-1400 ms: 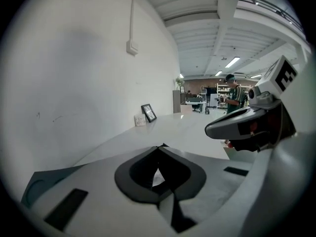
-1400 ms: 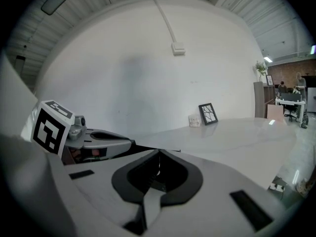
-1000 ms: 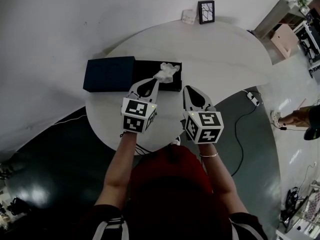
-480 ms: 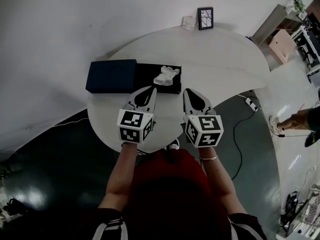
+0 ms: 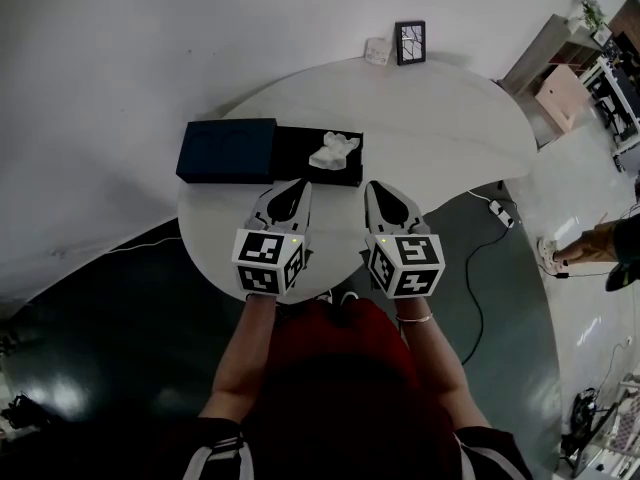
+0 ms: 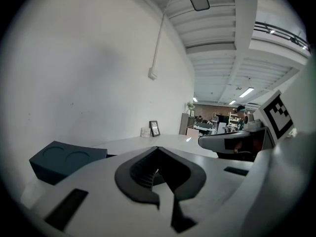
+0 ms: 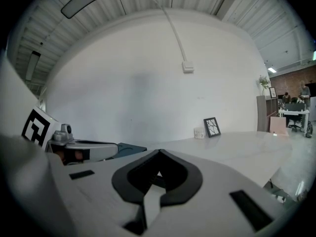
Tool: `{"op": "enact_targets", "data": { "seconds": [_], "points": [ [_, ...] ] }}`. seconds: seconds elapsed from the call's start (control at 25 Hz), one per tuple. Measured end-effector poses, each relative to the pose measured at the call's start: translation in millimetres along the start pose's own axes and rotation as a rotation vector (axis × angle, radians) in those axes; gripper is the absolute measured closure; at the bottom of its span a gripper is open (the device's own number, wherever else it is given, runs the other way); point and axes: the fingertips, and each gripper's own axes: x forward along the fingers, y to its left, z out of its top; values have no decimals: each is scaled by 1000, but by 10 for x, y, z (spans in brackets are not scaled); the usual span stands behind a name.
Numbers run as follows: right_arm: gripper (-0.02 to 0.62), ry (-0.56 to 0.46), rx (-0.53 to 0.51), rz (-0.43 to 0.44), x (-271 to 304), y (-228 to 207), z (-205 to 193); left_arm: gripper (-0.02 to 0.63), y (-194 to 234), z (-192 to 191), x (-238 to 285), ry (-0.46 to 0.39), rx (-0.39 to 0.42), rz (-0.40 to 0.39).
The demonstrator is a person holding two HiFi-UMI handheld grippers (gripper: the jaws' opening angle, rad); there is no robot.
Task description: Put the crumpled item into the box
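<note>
The head view looks steeply down from above the person, fairly far off, and takes in the whole round table (image 5: 450, 138) and the floor (image 5: 90, 368) around it. The left hand-held gripper (image 5: 296, 184) and the right hand-held gripper (image 5: 374, 186) each carry a camera set low behind the jaws and close to them. Both of these face almost level across the table toward the white wall (image 6: 89, 73). All three views share the framed picture (image 7: 212, 126) at the table's far edge and what looks like a dark blue lid (image 6: 66, 158). Each gripper view catches the other hand-held gripper at its inner edge.
</note>
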Motion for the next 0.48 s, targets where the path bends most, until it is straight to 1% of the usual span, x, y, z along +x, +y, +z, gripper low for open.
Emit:
{"op": "enact_targets", "data": {
  "seconds": [0.48],
  "points": [
    [581,-28,0,52,-242,37,18,583,-152,39,-230,-29,-9,60]
  ]
}}
